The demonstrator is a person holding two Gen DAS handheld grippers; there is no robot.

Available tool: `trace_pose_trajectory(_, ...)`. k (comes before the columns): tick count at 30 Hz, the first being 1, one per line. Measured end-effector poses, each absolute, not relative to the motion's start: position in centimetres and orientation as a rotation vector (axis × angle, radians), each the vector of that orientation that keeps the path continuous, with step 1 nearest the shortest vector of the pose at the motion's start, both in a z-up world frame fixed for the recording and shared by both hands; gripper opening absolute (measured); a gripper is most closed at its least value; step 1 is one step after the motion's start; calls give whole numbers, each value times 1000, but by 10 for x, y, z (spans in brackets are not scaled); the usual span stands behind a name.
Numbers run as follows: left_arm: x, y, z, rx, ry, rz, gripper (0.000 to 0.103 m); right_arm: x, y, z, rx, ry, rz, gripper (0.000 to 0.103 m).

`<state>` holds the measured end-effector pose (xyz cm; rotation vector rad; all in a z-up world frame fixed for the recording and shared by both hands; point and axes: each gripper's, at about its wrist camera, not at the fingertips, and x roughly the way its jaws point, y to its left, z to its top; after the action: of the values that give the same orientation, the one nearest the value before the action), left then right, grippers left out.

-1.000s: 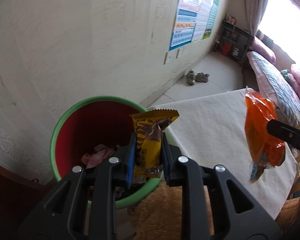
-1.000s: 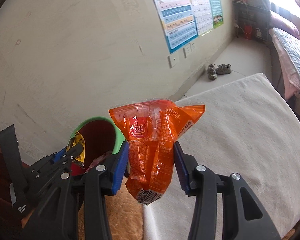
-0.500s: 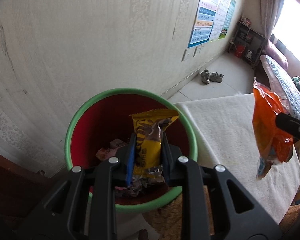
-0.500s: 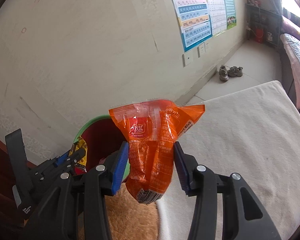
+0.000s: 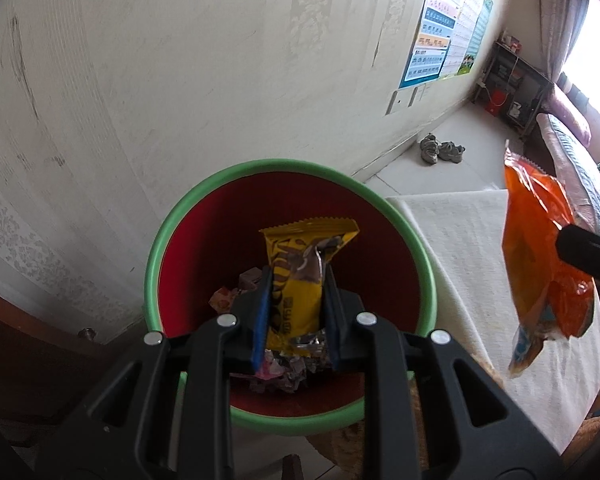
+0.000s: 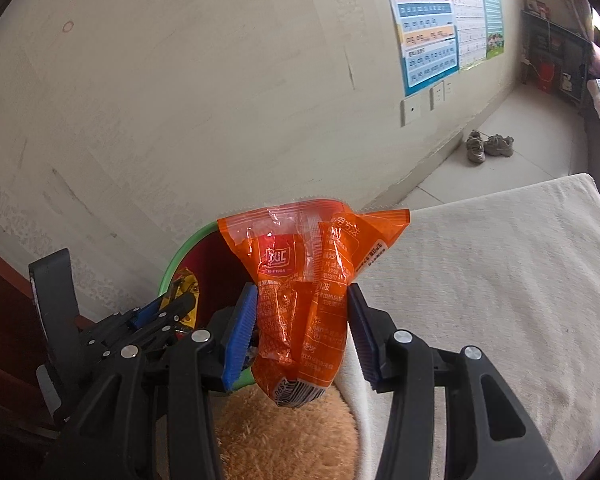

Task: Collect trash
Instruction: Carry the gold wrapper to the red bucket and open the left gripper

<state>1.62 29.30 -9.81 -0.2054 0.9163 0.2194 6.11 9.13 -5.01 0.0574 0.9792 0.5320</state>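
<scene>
Two wrappers: both are being held up at this moment, one in each gripper.
Left gripper (image 5: 294, 320): its jaws are being kept clamped on the yellow wrapper (image 5: 300, 280), the blue pads pressing on both of its sides.
Yellow wrapper: it is being held upright over the open mouth of the bin (image 5: 188, 216), its serrated top edge pointing away from the camera.
Bin: a green rim and a red inside are being shown; crumpled trash (image 5: 236, 294) is lying at its bottom, and the bin is standing just beside the pale wall (image 5: 180, 80).
Right gripper (image 6: 302, 332): its jaws are being kept clamped on the orange packet (image 6: 304, 276), which is bulging between the blue pads.
Orange packet: it is being held upright, beside the bin and over the edge of the white-covered tabletop (image 6: 500, 280); its barcode end is hanging below the pads.
Tan fleece (image 6: 284, 436): it is lying under the right gripper, touching the white cover.
Background: a pair of shoes (image 6: 488, 146) is lying on the floor by the wall, under a poster (image 6: 428, 32).
</scene>
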Motion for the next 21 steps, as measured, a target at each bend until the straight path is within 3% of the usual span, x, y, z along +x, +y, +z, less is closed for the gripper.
trace_pose_trajectory(21, 28, 310, -125, -241, 974, 258, 22, 77, 128, -52, 59, 1005, 593, 45)
